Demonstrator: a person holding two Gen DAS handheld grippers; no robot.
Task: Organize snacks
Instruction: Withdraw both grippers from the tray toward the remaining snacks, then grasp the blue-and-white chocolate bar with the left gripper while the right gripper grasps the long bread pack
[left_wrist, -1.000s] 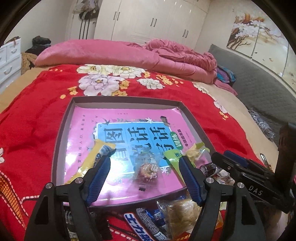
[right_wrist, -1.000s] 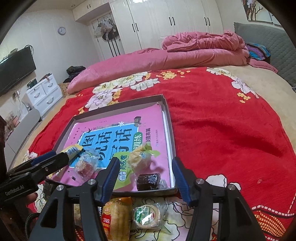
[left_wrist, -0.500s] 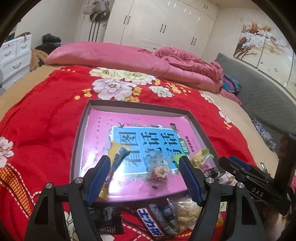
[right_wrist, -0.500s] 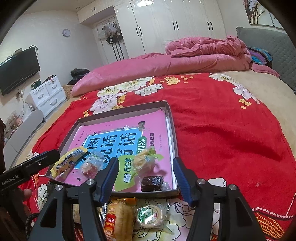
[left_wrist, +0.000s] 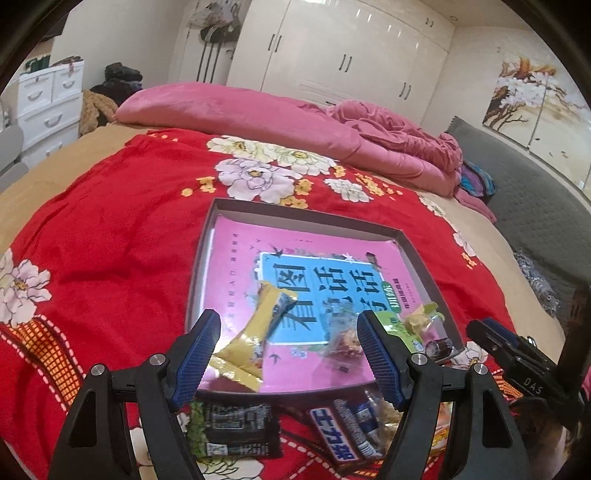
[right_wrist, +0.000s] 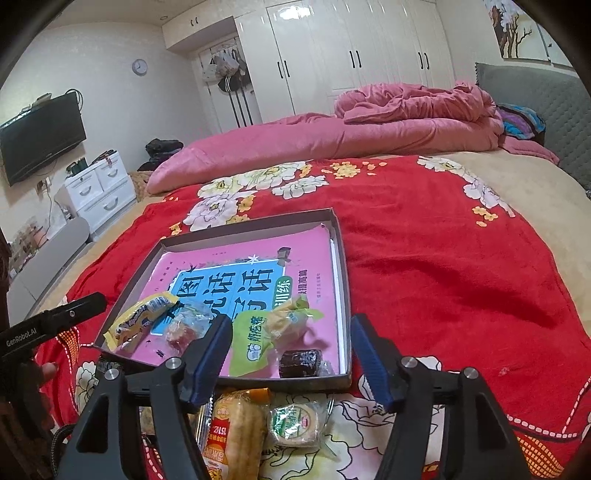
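A shallow grey box (left_wrist: 306, 211) (right_wrist: 341, 280) lined with a pink book lies on the red floral blanket. Inside it are a yellow snack bar (left_wrist: 255, 328) (right_wrist: 138, 321), a clear-wrapped candy (left_wrist: 341, 338) (right_wrist: 184, 328), a green packet (right_wrist: 251, 343), a yellow-green pastry (right_wrist: 286, 319) and a dark brownie (right_wrist: 299, 363). My left gripper (left_wrist: 290, 363) hovers open over the box's near edge, nothing between its pads. My right gripper (right_wrist: 291, 360) hangs at the box's near right corner, its jaws opening and empty. Loose in front lie a dark packet (left_wrist: 232, 430), a blue bar (left_wrist: 341, 434), a bread roll (right_wrist: 240, 428) and a round cake (right_wrist: 293, 424).
A pink duvet (right_wrist: 351, 140) is heaped at the bed's far end, with white wardrobes behind. A white drawer unit (right_wrist: 99, 188) and a wall television (right_wrist: 40, 136) stand to the left. Red blanket stretches right of the box.
My left gripper has drifted left and back, so the box now sits further right in its view. The right gripper's jaws have widened, and it has stayed put.
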